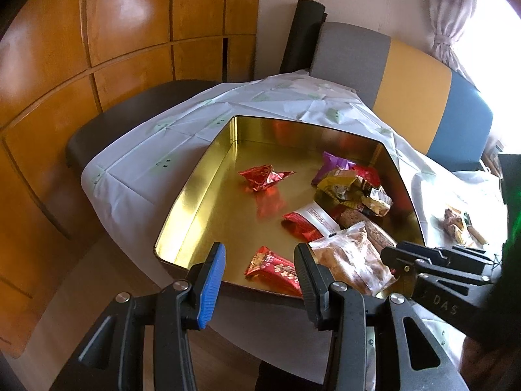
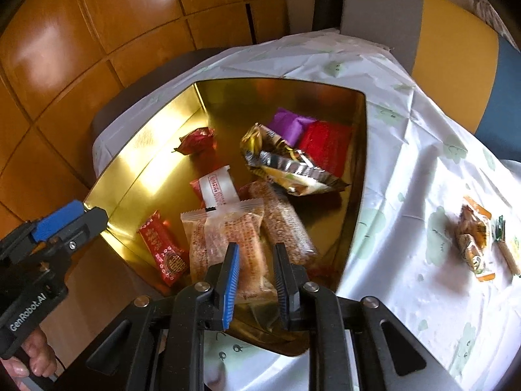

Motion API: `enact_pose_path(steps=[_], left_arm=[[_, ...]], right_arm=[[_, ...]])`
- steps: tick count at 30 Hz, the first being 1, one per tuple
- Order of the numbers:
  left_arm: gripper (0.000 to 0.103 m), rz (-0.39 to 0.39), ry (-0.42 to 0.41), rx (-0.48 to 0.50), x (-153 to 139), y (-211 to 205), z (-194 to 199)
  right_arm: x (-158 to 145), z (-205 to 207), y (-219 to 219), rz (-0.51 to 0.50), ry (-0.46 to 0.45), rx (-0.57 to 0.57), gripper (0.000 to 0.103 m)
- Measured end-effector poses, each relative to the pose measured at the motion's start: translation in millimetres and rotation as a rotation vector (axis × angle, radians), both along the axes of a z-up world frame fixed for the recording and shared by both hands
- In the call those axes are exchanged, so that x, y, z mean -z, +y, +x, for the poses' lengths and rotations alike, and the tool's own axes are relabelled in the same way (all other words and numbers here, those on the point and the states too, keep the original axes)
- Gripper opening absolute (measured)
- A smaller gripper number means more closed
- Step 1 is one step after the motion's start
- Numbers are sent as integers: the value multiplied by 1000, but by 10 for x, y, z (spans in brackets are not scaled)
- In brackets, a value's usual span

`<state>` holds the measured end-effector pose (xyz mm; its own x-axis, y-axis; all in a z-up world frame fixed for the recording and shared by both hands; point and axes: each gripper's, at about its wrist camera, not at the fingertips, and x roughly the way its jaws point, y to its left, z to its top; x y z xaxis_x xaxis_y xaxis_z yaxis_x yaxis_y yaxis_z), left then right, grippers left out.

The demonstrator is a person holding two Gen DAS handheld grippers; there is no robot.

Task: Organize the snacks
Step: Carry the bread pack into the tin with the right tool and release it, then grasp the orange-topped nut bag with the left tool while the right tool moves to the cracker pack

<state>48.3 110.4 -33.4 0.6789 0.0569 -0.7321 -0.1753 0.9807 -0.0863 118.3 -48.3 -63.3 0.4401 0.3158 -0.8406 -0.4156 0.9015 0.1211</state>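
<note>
While your right gripper [image 2: 255, 273] hangs parted over the clear rice-cake packet [image 2: 224, 244] at lower centre, a careless lift could drag it across the gold tin [image 2: 130, 176]; your left gripper [image 1: 260, 277] is released too.

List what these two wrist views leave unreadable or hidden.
- Print on the clear rice-cake pack: blurred in the right wrist view.
- Its near end: behind the right tongs.
- Leftover snacks on the tablecloth: small and smeared in the right view; the other gripper cuts them off in the left wrist view.
- Near corner of the gold tin: behind the left tongs.
</note>
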Motion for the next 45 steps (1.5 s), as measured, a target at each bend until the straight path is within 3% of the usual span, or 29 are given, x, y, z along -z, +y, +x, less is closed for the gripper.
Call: enact_pose_path(steps=[3,6,19,27,35,38,40,45], left_arm=[[45,7,-3,16,-14,-45,-6],[52,28,-19,44,-42,-122,-22],[53,45,-19,165,-85,-465,-21],[53,76,-29,256,-146,-783,-26],[53,87,-28,373,-248,-1198,32],[53,85,-12,431,-289,-1423,79],[60,89,-6,482,-318,-1628,128],[71,35,35,569,-330,-2087,359]], right_arm=[[-51,-43,-56,-1,-19,7,21],[-122,-80,-171,18,-33,23,21],[-332,-142,-956,-18,-65,106,30],[-334,-140,-1781,-133,-66,222,30],[-202,-115,-2823,-209,-28,418,30],[-80,-132,-3183,-160,9,524,30],[-35,-93,-3378,-139,71,620,30],[-113,-88,-3588,-17,74,703,30]])
